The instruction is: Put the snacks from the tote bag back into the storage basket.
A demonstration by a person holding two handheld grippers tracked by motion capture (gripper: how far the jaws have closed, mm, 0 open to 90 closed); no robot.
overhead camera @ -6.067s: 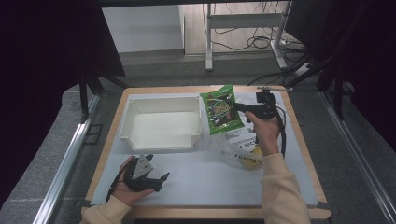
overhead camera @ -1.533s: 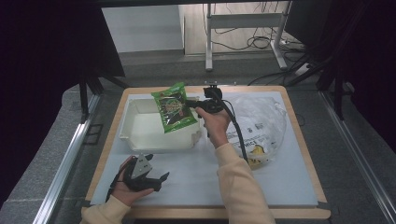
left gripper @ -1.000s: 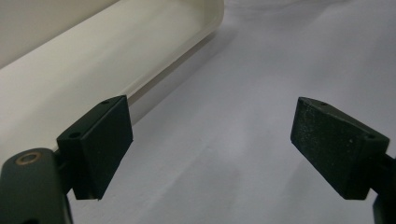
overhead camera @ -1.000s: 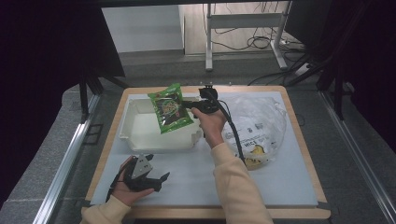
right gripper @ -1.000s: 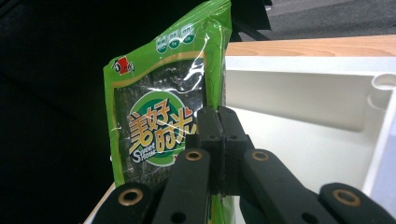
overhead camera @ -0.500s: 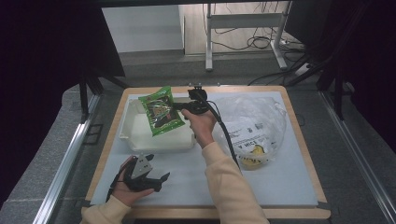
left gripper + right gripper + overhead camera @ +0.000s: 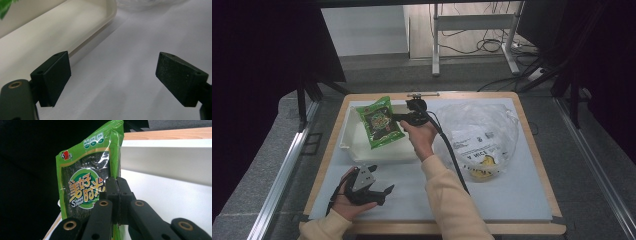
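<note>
A green snack packet (image 7: 381, 122) hangs over the white bin (image 7: 346, 136), held by its right edge in my right gripper (image 7: 401, 119). In the right gripper view the black jaws are pressed together on the packet's (image 7: 86, 187) edge, with the bin's inner wall (image 7: 170, 162) behind it. My left gripper (image 7: 384, 191) rests low on the white mat near the table's front left, its jaws wide apart. The left gripper view shows its pads (image 7: 53, 75) with nothing between them, facing the bin's outer wall (image 7: 62, 30).
A clear plastic bag (image 7: 477, 135) with a yellow item and printed paper inside lies right of the bin. The black cable (image 7: 452, 155) from the right gripper trails along the forearm. The white mat (image 7: 512, 195) covers a wooden table top.
My right gripper has carried the green packet leftwards and slightly down, from the bin's right edge to over its middle. The left gripper has stayed put.
</note>
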